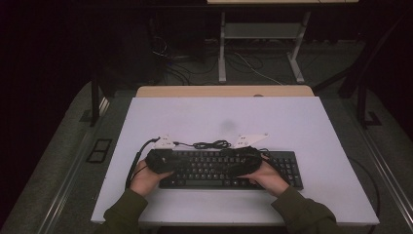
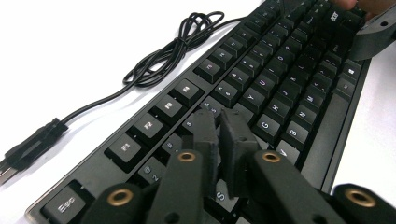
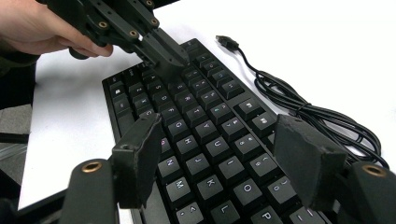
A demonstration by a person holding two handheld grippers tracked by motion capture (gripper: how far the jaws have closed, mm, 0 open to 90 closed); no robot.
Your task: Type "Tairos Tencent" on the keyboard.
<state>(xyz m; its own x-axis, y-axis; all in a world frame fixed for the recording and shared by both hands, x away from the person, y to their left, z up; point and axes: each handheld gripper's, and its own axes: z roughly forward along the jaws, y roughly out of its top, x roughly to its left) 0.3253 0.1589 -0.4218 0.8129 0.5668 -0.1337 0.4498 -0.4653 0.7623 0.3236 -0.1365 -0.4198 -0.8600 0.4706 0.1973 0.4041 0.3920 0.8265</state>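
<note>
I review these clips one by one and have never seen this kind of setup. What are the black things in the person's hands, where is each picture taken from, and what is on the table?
A person sits at a white table and holds a hand-held two-jaw gripper in each hand. One picture looks down from above; the other two come from cameras riding on the grippers, looking along their black jaws.

On the table lies a black keyboard, its coiled cable and plug beside it.

The left gripper has its jaws almost together, tips at the upper left letter keys. The right gripper hovers above the keys, jaws wide apart. Neither holds anything.
</note>
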